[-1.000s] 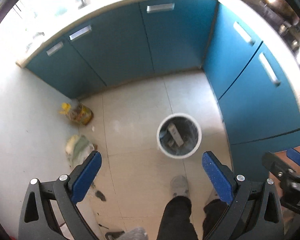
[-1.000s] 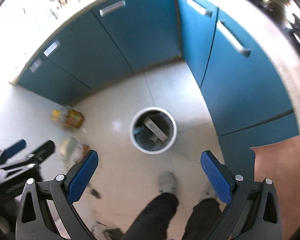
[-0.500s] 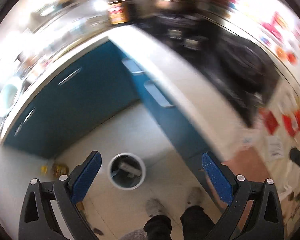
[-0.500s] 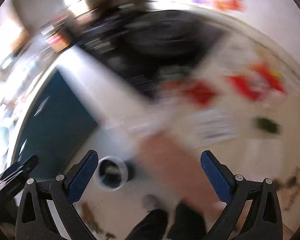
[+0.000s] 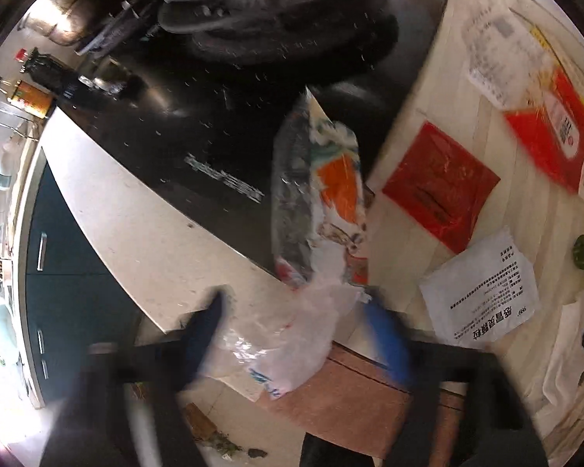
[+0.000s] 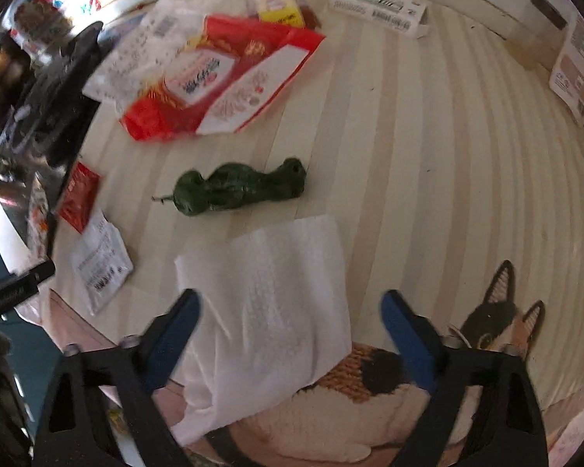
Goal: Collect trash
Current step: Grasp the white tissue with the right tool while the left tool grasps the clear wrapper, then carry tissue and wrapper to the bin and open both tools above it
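While both grippers hang nearly straight down over the table (image 6: 428, 148), two pickups are in hand at once

Left gripper (image 5: 292, 334): fingers (image 5: 387, 340) closing, about a third open, blurred. A clear plastic bag (image 5: 288, 334) lies between them at the table's near edge, part overhanging the floor. Pads not visibly pressing yet; cannot tell if any film is caught. At 12 o'clock from the bag, a colourful wrapper (image 5: 319, 198) lying across onto the black hob (image 5: 198, 128); at 2 o'clock a red packet (image 5: 442, 190); at 3 o'clock a white leaflet (image 5: 482, 288).

Right gripper (image 6: 288, 323): fingers (image 6: 408, 334) wide but closing, holding nothing. A paper towel (image 6: 268, 311) lies flat between them, near edge draped off the table. Green pepper (image 6: 237, 188) at 12 o'clock of it, apart; red carton (image 6: 218, 85) at 11 o'clock.

To do well, my view:
- bag is limp: let the fingers gather a bunch of film, not one slippery layer
- towel lies flat: press down so pads scrape it into a fold, or pinch the overhanging edge
- lift straight, clear of leaflet and pepper
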`<control>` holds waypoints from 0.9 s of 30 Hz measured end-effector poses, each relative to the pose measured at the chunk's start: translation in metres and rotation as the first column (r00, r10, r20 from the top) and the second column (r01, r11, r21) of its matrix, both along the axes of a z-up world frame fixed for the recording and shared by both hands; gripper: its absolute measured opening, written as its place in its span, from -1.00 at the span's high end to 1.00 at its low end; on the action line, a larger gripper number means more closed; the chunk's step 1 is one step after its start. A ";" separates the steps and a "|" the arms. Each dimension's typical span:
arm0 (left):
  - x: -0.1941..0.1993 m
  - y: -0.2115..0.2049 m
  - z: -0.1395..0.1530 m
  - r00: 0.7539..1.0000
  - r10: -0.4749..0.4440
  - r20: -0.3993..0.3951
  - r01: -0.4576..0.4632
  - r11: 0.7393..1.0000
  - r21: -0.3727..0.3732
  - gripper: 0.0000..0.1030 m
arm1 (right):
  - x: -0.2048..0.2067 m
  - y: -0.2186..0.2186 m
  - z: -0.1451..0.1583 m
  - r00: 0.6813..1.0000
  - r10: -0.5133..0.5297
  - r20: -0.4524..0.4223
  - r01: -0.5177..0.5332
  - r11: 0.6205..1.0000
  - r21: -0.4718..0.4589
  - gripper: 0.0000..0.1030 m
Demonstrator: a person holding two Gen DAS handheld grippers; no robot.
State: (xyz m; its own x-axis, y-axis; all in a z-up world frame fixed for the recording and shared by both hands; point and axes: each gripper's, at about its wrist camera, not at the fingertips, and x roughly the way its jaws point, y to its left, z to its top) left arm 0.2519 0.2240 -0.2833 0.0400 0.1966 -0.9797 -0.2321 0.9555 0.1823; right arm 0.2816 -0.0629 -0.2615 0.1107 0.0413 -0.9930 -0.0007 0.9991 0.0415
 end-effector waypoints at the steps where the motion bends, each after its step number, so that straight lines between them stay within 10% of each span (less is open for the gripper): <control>1: -0.001 0.001 -0.001 1.000 0.008 -0.003 -0.008 1.000 -0.024 0.63 | -0.001 0.002 -0.004 1.000 0.016 0.000 -0.016 1.000 -0.013 -0.33; 6: -0.016 0.010 0.008 0.999 0.047 0.018 -0.046 0.997 -0.054 0.89 | -0.015 0.008 -0.004 0.996 0.075 0.046 -0.072 0.995 -0.070 0.91; 18: -0.117 0.082 0.095 0.954 0.220 0.204 -0.191 0.970 -0.154 0.91 | -0.042 0.065 0.095 0.967 0.167 0.194 -0.193 0.974 0.121 0.94; 27: -0.274 0.185 0.054 0.834 0.538 0.126 -0.502 0.833 -0.232 0.91 | -0.111 0.257 0.087 0.866 0.477 0.152 -0.501 0.824 0.264 0.94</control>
